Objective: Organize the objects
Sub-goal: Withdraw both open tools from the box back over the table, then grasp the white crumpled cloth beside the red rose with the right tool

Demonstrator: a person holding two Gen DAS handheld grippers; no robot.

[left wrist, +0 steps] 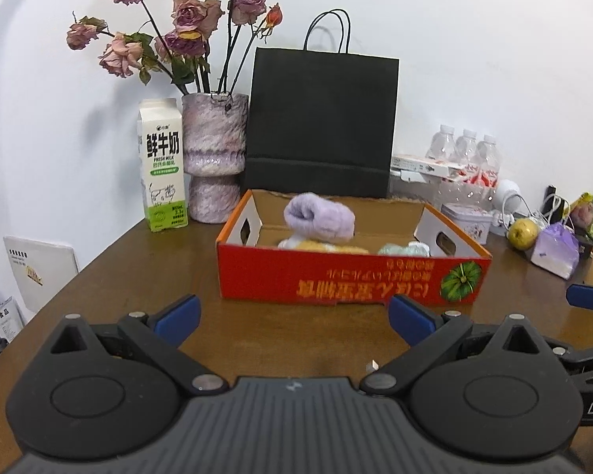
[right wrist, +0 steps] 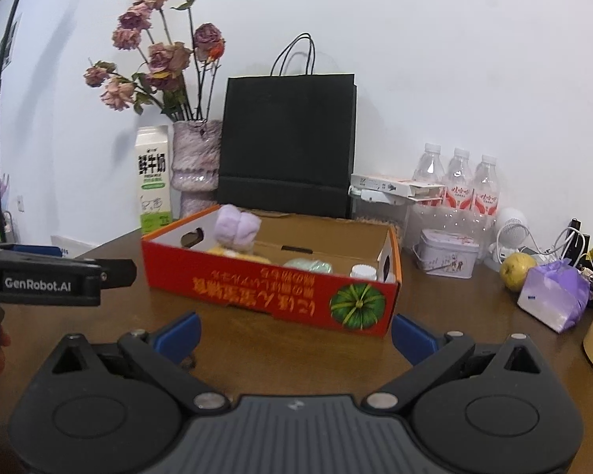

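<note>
1. Red cardboard box sits open-topped on the brown counter, printed text upside down.
2. Lilac plush roll lies inside, atop yellow and mint items.
3. Left gripper and right gripper: fingers spread apart, empty.
4. Only the right wrist view shows a white-capped jar in the box.

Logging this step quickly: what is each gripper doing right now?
Left gripper: open, holding nothing.
Right gripper: open, holding nothing.

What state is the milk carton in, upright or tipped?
Upright. The milk carton stands on its base on the table beside the vase, gabled top uppermost.
</note>
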